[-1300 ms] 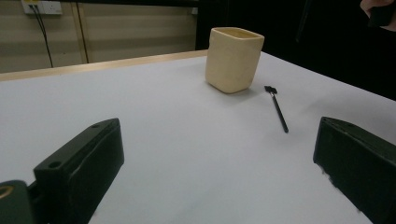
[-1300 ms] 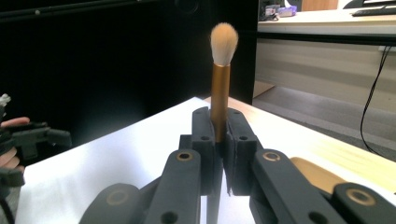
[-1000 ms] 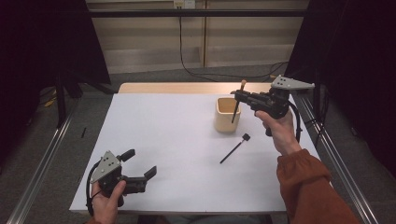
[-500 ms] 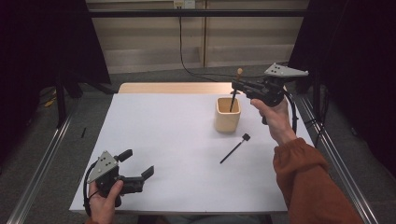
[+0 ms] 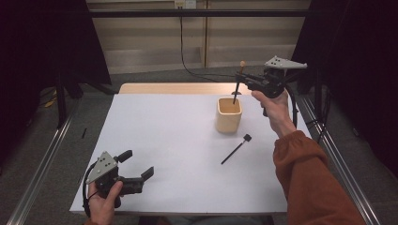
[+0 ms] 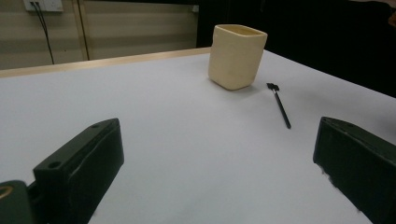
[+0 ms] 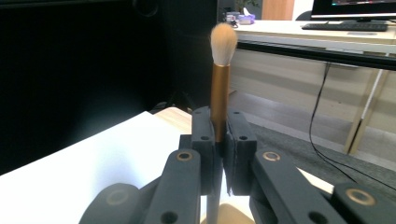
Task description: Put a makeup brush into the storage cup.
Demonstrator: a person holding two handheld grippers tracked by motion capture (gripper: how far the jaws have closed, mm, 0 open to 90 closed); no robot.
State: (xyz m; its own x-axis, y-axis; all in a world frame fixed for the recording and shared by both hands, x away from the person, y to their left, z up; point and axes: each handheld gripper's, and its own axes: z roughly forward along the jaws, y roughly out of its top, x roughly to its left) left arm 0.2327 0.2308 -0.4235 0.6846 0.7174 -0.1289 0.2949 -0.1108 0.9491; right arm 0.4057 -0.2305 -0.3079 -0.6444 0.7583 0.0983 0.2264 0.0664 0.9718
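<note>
Nearest the person, at the front left corner of the white counter [image 5: 169, 140], the left tool [image 5: 133, 174] rests in the left hand with its jaws spread wide and nothing between them. Farther in, right of centre, a thin black brush [image 5: 234, 150] with a small flat head lies loose on the counter, just in front of the cream cup [image 5: 228, 114]; in the left gripper view the same black brush [image 6: 280, 105] lies to the right of the cup [image 6: 236, 56]. Beyond and above the cup, the right tool [image 5: 240, 83] is clenched on a makeup brush [image 5: 238, 84], held upright with its pale tuft up and its dark handle end pointing down over the cup's mouth. The right gripper view shows the pads closed on the brush [image 7: 220, 79] at the base of its copper-coloured ferrule. It looks light, thin and stiff, with a smooth round stem that could twist or slip between flat pads, so a hold on the ferrule or the handle just under it seems soundest; the soft tuft would crush and is best left alone. No brand, label or writing can be read on the brushes, the cup or the tools
</note>
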